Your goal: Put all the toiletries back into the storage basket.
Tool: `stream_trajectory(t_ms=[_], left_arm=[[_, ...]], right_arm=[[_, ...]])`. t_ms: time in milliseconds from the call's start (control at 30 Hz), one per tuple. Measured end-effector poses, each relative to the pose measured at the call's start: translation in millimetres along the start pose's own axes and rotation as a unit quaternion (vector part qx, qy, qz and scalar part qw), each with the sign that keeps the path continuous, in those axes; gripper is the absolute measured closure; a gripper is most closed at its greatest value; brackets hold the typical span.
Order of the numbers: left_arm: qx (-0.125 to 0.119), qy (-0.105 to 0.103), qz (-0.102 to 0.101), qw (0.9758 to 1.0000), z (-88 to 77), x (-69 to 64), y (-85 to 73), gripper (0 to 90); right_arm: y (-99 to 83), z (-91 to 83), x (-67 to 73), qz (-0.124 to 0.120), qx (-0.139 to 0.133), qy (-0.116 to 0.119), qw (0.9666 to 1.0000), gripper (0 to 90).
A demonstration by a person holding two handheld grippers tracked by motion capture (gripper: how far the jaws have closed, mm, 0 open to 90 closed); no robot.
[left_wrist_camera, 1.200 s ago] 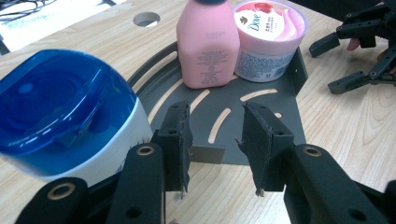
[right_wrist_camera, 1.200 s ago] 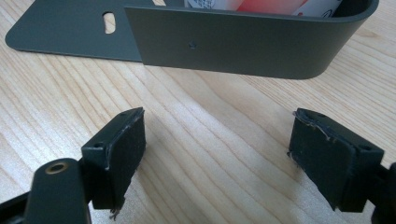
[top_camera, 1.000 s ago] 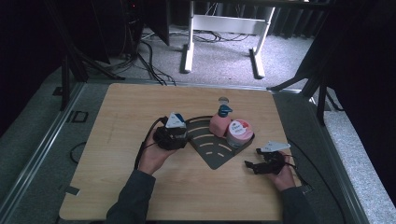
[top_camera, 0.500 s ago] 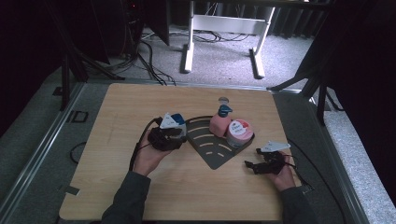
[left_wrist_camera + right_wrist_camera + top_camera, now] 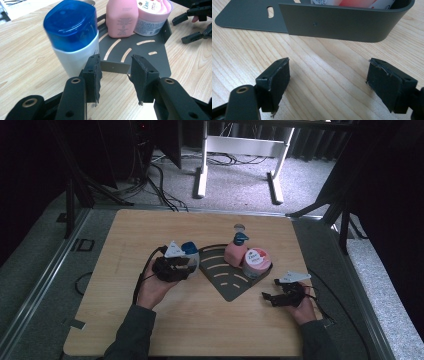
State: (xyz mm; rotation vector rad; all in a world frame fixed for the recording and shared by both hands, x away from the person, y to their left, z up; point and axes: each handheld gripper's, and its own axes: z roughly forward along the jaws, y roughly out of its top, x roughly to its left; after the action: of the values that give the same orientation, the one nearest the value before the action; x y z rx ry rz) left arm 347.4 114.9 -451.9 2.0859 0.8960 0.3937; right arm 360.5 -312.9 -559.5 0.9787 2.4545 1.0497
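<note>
A white bottle with a blue cap (image 5: 190,251) stands upright on the wood at the left corner of a dark fan-shaped tray (image 5: 227,282). My left gripper (image 5: 192,266) lies low beside it, open. In the left gripper view the bottle (image 5: 75,37) rises just beyond the left jaw, and the gap between the jaws (image 5: 115,65) holds nothing, with the tray's low wall (image 5: 113,67) behind. My right gripper (image 5: 270,290) rests on the table off the tray's right corner, jaws wide apart and facing the tray's curved wall (image 5: 337,22).
A pink bottle (image 5: 235,252) and a round pink-lidded jar (image 5: 256,261) stand side by side at the tray's back wall. A small round disc (image 5: 239,226) lies on the table behind them. Bare wood stretches in front of both hands.
The left gripper has edged slightly back and to the left, so more of the blue cap shows beside it. The right gripper has kept still.
</note>
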Motion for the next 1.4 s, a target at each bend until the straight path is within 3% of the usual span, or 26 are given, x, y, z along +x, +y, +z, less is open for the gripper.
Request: stream_trajectory(t_ms=[767,1400], left_arm=[[0.004,0.016,-0.027,0.9995,-11.2,14.1,-11.6,53.9],[0.024,0.041,-0.026,0.9985,-6.1,23.1,0.2,48.2]], right_arm=[[0.0,-0.1,0.1,0.001,0.0,0.0,1.0,18.2],[0.0,0.0,0.0,0.0,0.0,0.0,1.0,18.2]])
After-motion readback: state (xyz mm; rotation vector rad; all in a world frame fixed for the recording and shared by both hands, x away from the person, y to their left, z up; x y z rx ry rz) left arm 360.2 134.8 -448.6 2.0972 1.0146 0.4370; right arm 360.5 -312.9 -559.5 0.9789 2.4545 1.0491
